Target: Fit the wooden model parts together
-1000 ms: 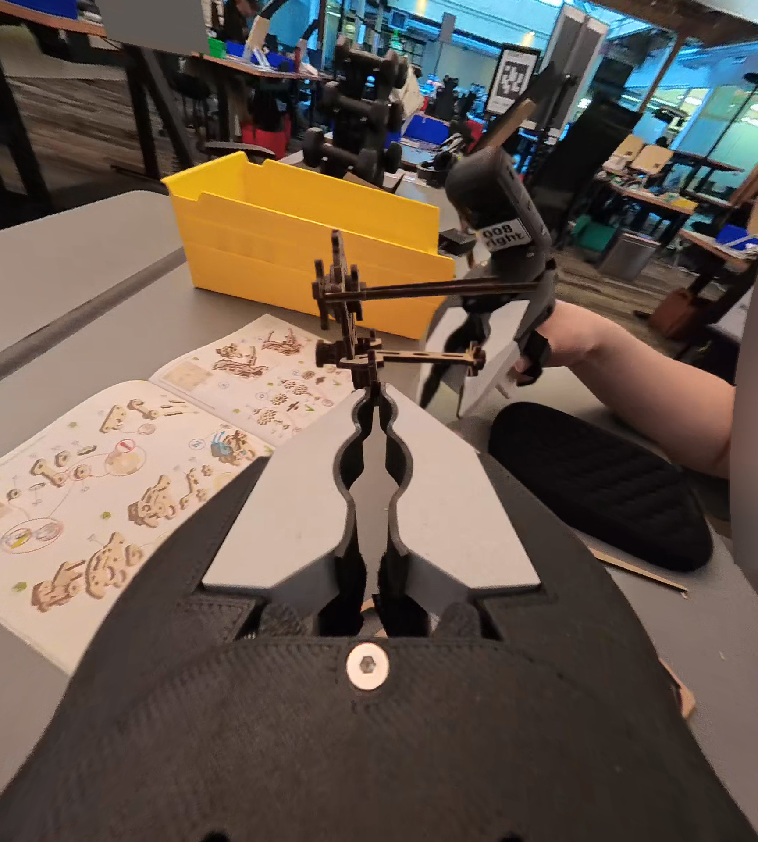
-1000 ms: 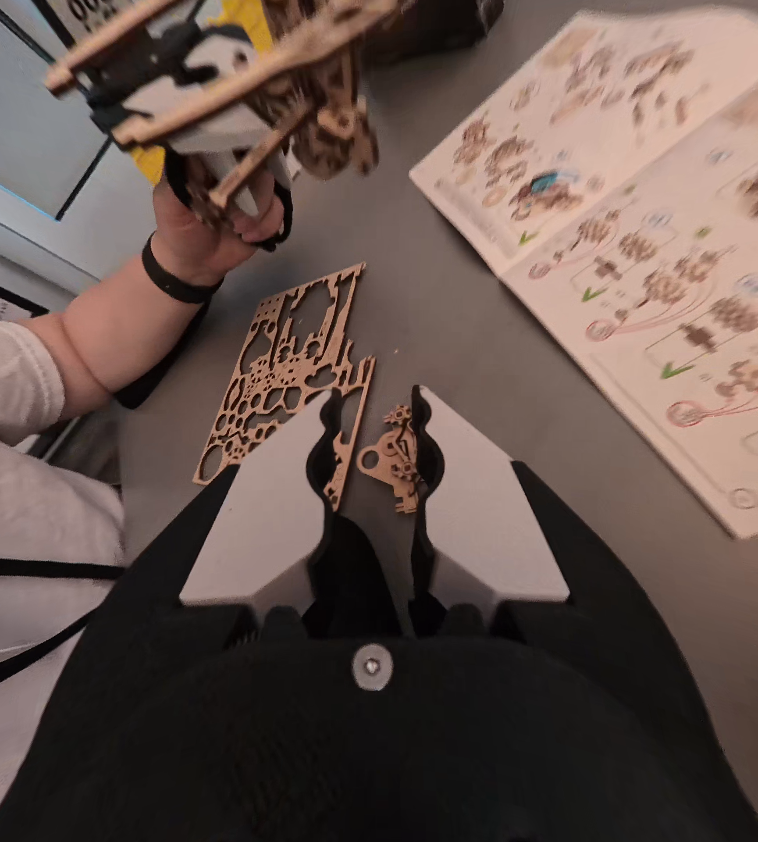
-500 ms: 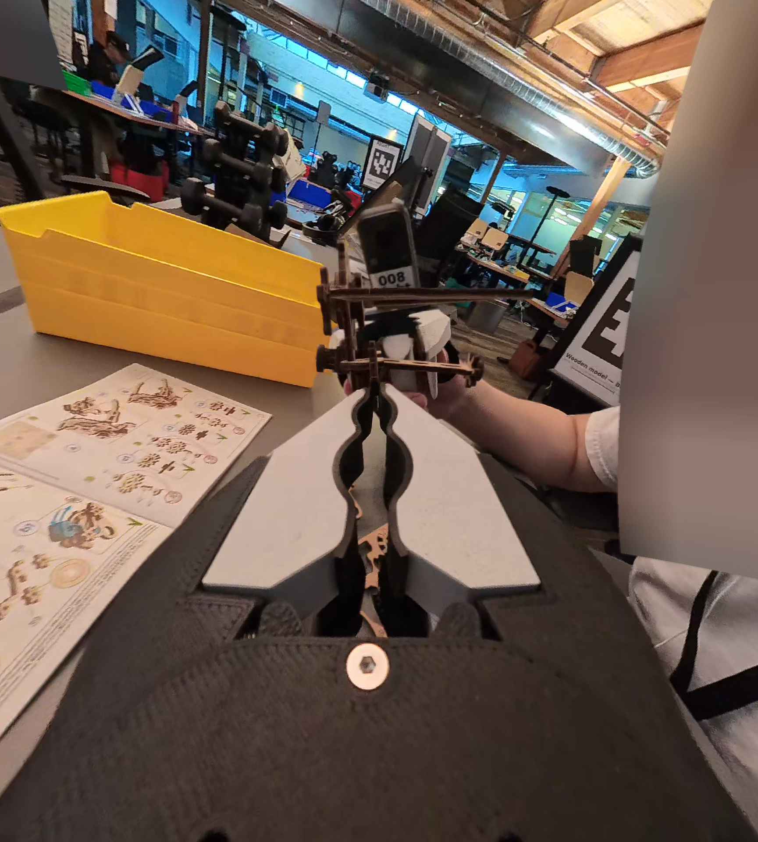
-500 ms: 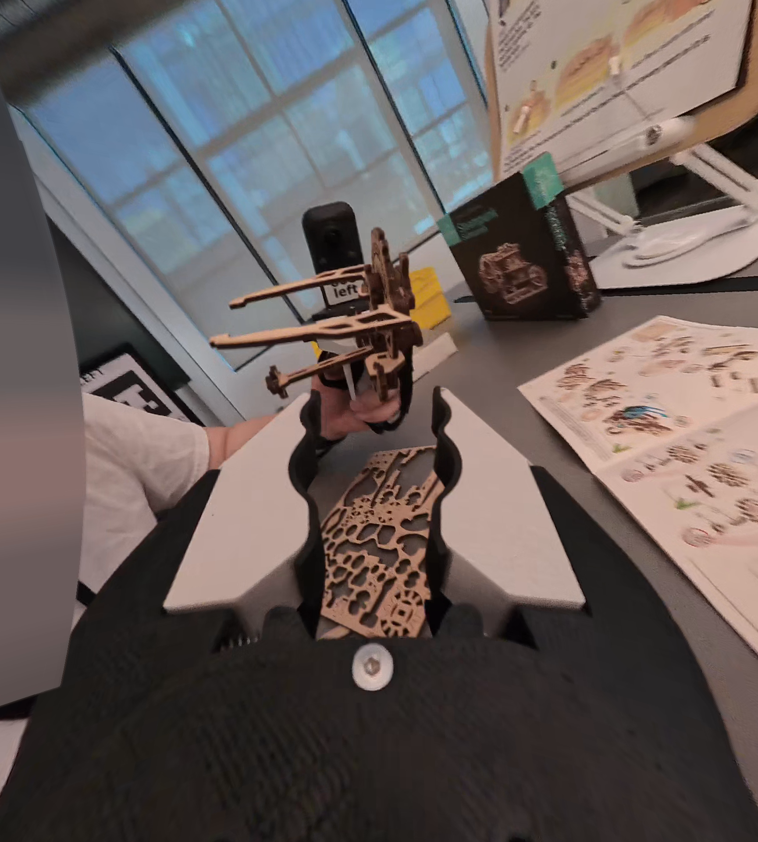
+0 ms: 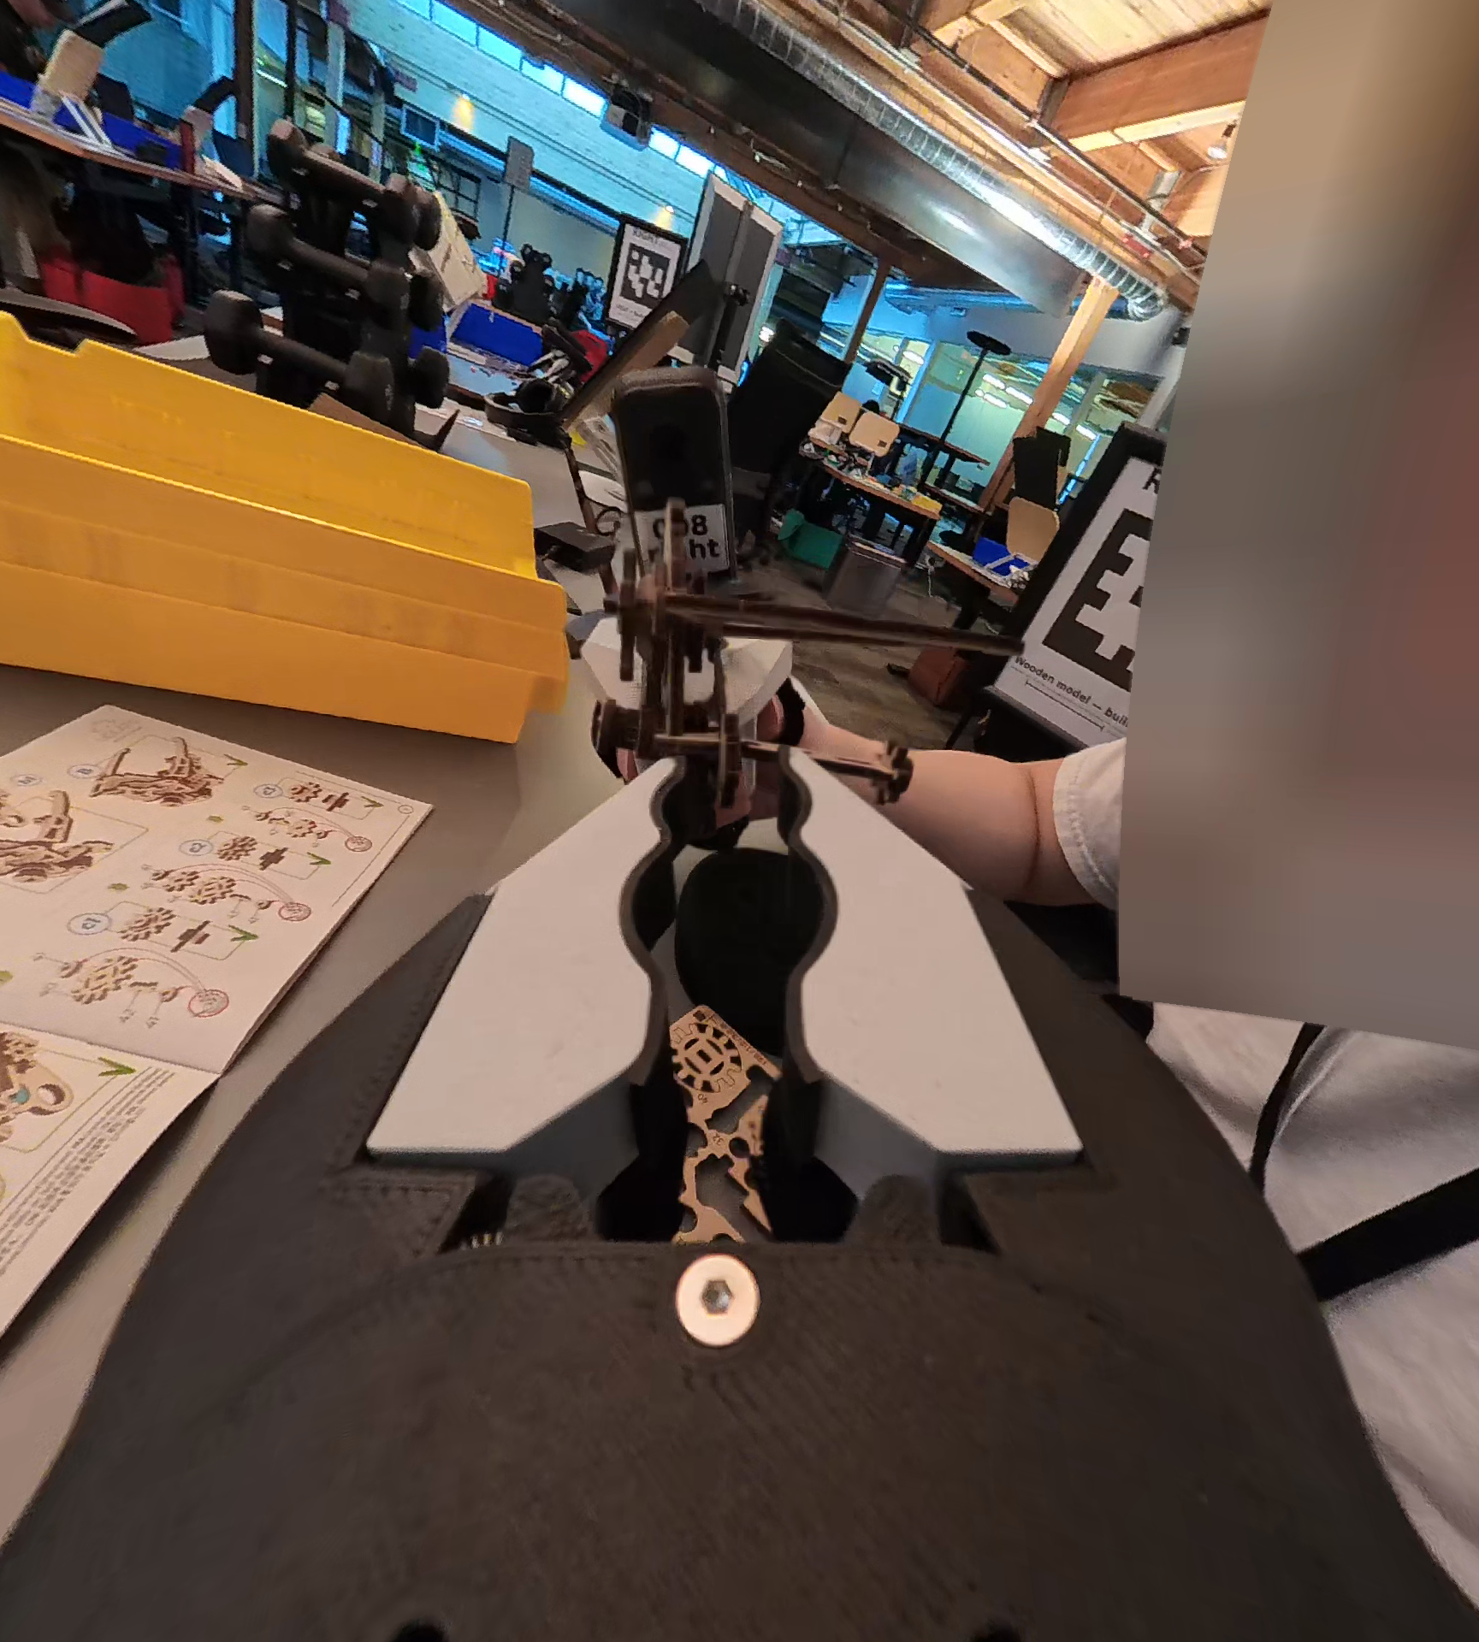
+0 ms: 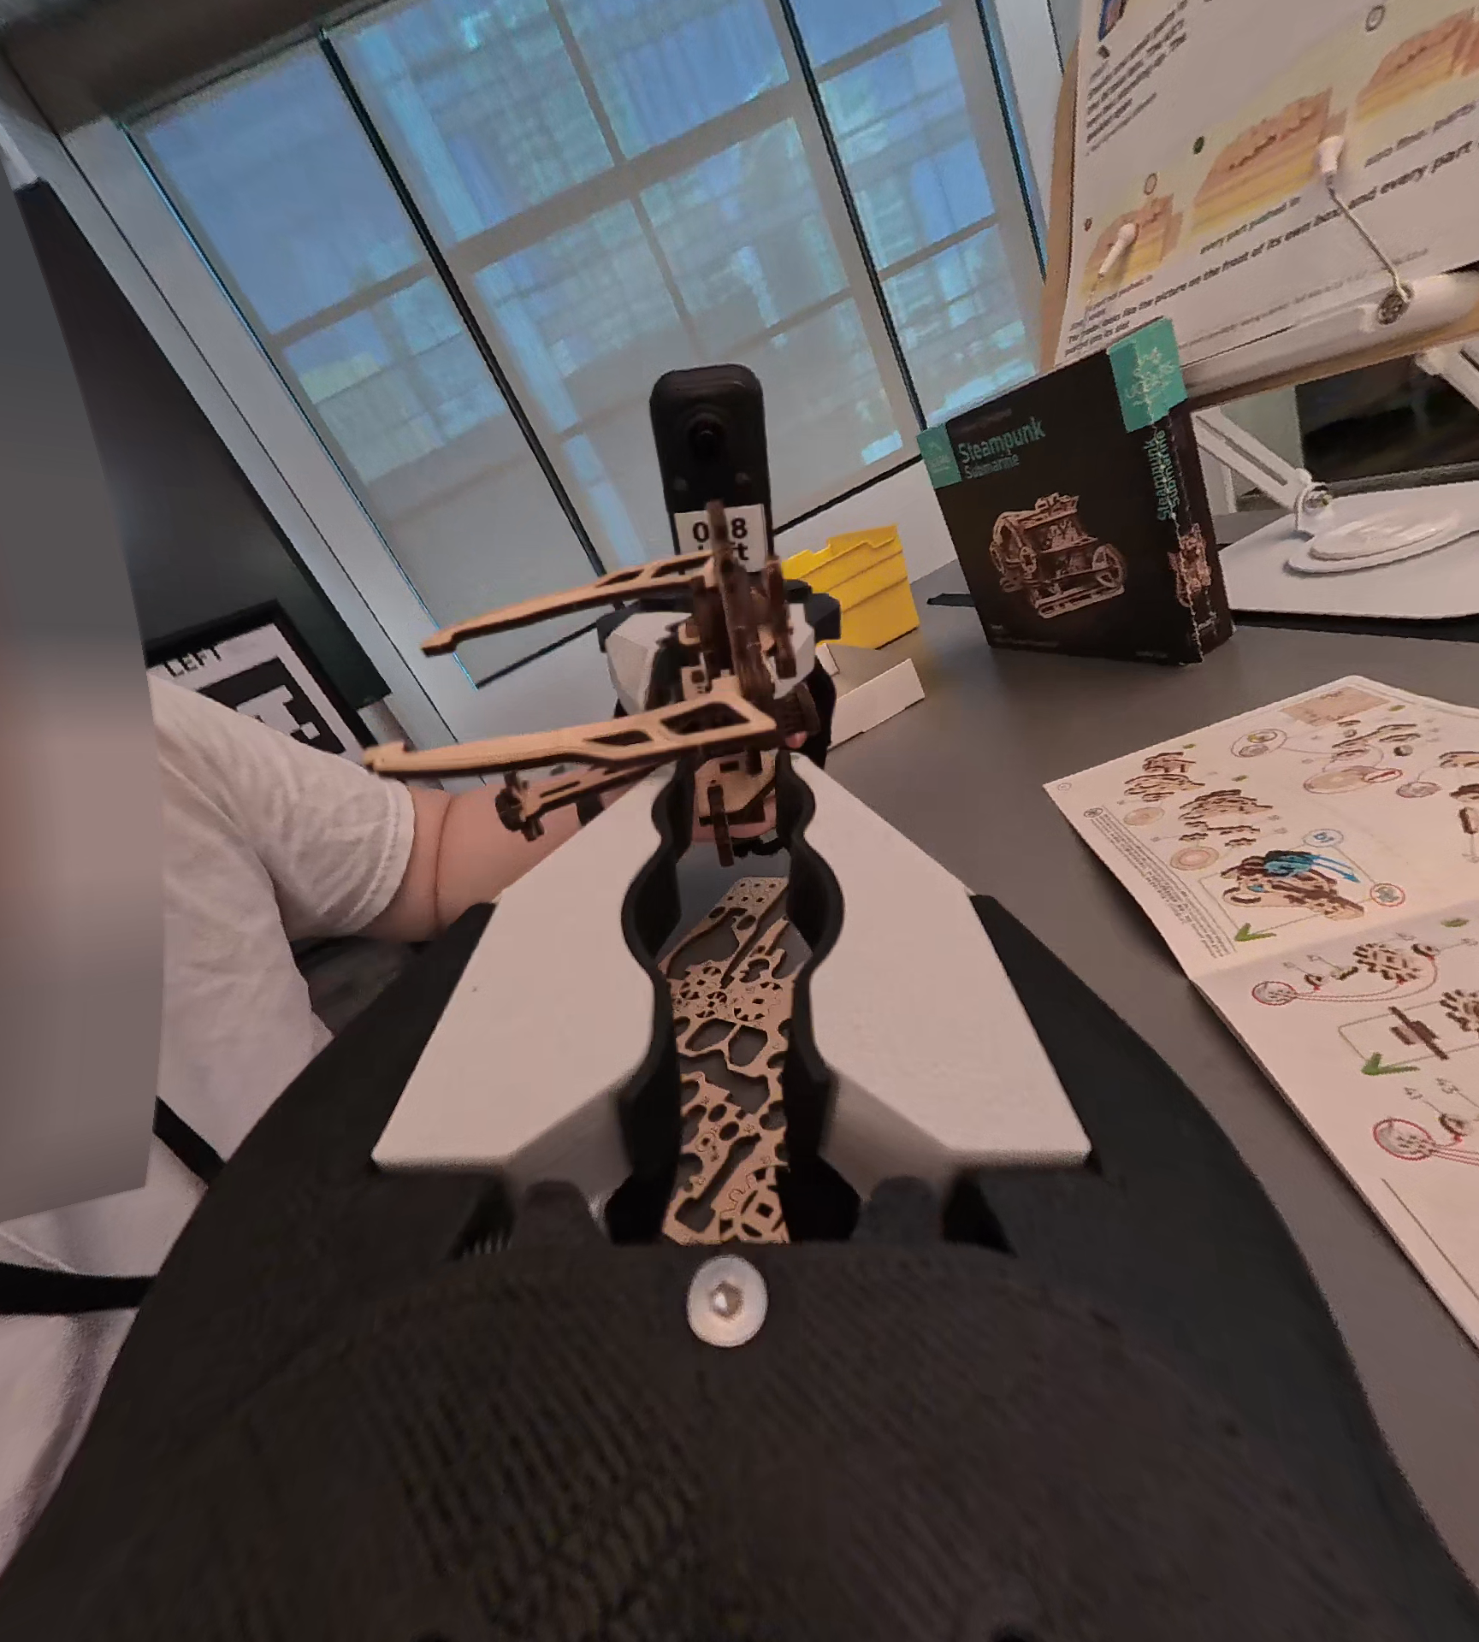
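In the left wrist view, the open instruction booklet (image 5: pixel 140 888) lies at the left edge on the tabletop (image 5: pixel 487 800) below the yellow bin (image 5: pixel 229 533), and at frame centre the half-built wooden model (image 5: pixel 682 702) is raised between both tools. The left gripper (image 5: pixel 722 782) has its jaws parted, and whether they pinch the model's base I cannot tell. In the right wrist view, the right gripper (image 6: pixel 727 800) likewise shows a gap, its hold unclear; the cut-out parts sheet (image 6: pixel 727 1066) below suggests more pieces remain to fit.
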`<state>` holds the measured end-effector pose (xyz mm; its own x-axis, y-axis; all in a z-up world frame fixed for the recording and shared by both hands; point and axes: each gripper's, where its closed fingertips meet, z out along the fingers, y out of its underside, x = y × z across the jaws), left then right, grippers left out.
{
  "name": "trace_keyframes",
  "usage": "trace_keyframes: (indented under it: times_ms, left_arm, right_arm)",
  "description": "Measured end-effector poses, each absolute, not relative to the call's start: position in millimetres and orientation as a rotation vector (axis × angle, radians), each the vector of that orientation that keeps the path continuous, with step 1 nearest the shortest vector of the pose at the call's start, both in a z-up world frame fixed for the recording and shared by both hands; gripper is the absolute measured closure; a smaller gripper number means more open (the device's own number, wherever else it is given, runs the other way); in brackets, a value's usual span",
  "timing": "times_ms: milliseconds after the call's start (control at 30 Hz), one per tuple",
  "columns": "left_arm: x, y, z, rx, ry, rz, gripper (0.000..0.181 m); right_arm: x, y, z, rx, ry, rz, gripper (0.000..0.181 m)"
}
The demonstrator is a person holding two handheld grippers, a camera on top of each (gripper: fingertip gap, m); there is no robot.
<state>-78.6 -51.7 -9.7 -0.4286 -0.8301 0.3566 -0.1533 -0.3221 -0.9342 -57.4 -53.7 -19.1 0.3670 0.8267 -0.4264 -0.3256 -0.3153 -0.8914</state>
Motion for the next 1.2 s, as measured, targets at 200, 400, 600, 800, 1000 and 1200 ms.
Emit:
trace_keyframes:
  times_ms: [200, 400, 600, 800, 1000, 1200]
  left_arm:
    - [-78.1, -56.1, -15.1, -1.189, 1.534, -1.512, 0.179]
    - [-82.5, -74.3, -1.6, -0.900, 1.642, -1.067, 0.179]
    - [-84.8, -71.6, 6.1, -0.723, 1.626, -0.663, 0.179]
    - [-82.7, -73.5, 3.2, -0.621, 1.614, -0.466, 0.180]
    - [-84.2, -72.1, 1.8, -0.670, 1.628, -0.572, 0.179]
    - [-83.4, -63.9, -3.5, -0.673, 1.625, -0.491, 0.179]
  right_arm:
    - [-60.6, -57.3, -22.7, -1.452, -0.624, 1.075, 0.164]
    - [-53.4, -63.1, -11.8, -1.312, -0.757, 0.879, 0.149]
    - [-31.3, -51.7, -5.6, -1.306, -0.720, 0.658, 0.141]
    - [-24.6, -52.4, 3.3, -1.270, -0.747, 0.444, 0.144]
    - [-18.5, -55.1, 11.7, -1.299, -0.736, 0.401, 0.146]
    - [-5.3, -56.5, 29.0, -1.374, -0.598, 0.603, 0.155]
